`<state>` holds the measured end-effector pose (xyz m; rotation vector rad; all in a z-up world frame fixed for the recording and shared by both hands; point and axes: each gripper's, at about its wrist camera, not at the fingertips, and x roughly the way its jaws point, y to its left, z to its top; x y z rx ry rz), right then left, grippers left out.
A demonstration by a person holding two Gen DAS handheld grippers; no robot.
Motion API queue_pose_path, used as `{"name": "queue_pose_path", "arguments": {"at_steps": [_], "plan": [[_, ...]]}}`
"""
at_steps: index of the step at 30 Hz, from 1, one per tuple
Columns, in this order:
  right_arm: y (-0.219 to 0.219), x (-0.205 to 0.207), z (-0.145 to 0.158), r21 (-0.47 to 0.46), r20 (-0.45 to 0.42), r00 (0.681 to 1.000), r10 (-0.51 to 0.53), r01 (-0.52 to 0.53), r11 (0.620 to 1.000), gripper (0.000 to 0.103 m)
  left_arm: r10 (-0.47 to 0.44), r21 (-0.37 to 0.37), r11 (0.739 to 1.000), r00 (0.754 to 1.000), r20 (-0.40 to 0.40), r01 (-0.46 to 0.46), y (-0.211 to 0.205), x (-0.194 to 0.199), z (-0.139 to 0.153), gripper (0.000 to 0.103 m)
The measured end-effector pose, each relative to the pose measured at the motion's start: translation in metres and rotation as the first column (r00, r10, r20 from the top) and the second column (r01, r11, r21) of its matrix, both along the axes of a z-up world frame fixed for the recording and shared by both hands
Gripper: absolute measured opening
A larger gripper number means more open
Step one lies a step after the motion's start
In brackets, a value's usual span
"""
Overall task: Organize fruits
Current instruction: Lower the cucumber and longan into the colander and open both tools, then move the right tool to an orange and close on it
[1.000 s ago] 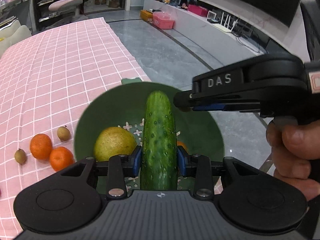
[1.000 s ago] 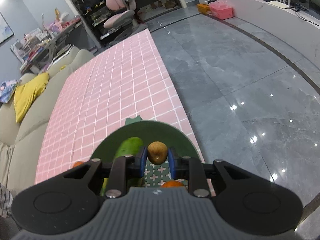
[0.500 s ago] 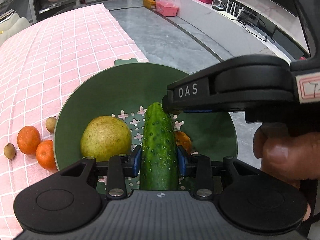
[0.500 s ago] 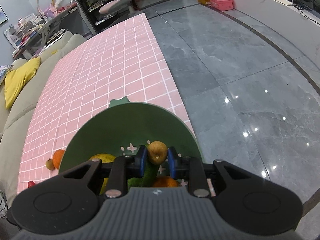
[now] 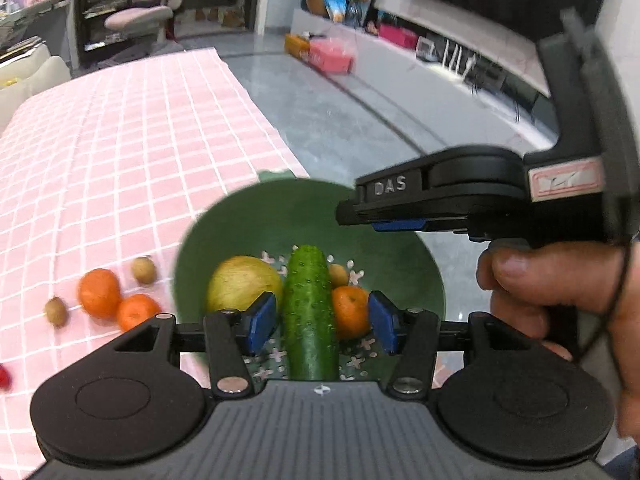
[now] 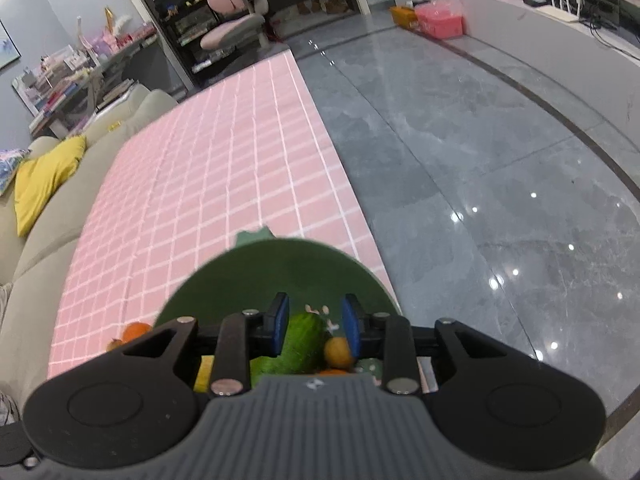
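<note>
The cucumber [image 5: 310, 312] lies lengthwise in the green colander bowl [image 5: 280, 216] — dark green, its skin covered in small pale bumps, blunt and rounded at the far end. To its left rests a yellow-green pear [image 5: 242, 284] with a dull, faintly speckled skin; to its right sit a glossy mandarin [image 5: 348, 310] and, just behind that, a small tan longan [image 5: 338, 274]. The bowl is smooth matte plastic, round, with pale cross-shaped cut-outs over its floor and a small tab at the far rim.

The left gripper [image 5: 320, 322] hovers over the bowl with its blue pads spread wide on either side of the cucumber, touching nothing. The right gripper [image 6: 314, 326] is likewise open above the bowl, pads apart — the cucumber [image 6: 300, 342] and the longan [image 6: 336, 352] show below and between them, loose in the bowl.

Left of the bowl, on the pink tablecloth [image 5: 120, 160] with its white grid, lie two more mandarins [image 5: 99, 292] touching one another, a longan [image 5: 143, 270] near the bowl's rim and another [image 5: 55, 311] farther left. The cloth looks soft and slightly creased. Beyond the table edge the floor [image 6: 480, 160] is polished grey stone.
</note>
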<state>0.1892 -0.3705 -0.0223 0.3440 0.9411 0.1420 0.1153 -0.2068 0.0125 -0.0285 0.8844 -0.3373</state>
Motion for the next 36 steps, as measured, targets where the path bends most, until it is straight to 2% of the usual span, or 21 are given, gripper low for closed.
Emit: {"name": "queue_pose_path", "arguments": {"at_steps": [6,11,16,20,25,30,36], "plan": [[0.019,-0.012,0.021,-0.005,0.084,0.995,0.045,-0.044,0.999,0.027,0.086,-0.052,0.995,0.996,0.026,-0.085,0.059,-0.033,0.023,0.063],[0.055,-0.029,0.038,-0.017,0.169,0.976,0.136,-0.135,0.991,0.027,0.149,0.013,0.989,0.988,0.026,-0.149,0.112,-0.056,0.028,0.063],[0.098,-0.052,0.041,-0.043,0.207,0.946,0.250,-0.247,0.968,0.027,0.186,0.062,0.980,0.982,0.018,-0.187,0.148,-0.067,0.024,0.064],[0.132,-0.068,0.031,-0.078,0.189,0.924,0.333,-0.324,0.943,0.027,0.221,0.061,0.973,0.975,0.010,-0.222,0.176,-0.075,0.015,0.064],[0.159,-0.079,0.007,-0.116,0.132,0.904,0.406,-0.393,0.912,0.027,0.274,0.011,0.962,0.962,-0.024,-0.273,0.203,-0.080,-0.001,0.064],[0.177,-0.084,-0.014,-0.138,0.085,0.894,0.440,-0.426,0.894,0.027,0.299,0.011,0.954,0.954,-0.020,-0.298,0.210,-0.075,-0.011,0.064],[0.190,-0.087,-0.025,-0.139,0.050,0.888,0.458,-0.447,0.883,0.027,0.308,-0.010,0.951,0.951,-0.038,-0.309,0.215,-0.068,-0.022,0.063]]}}
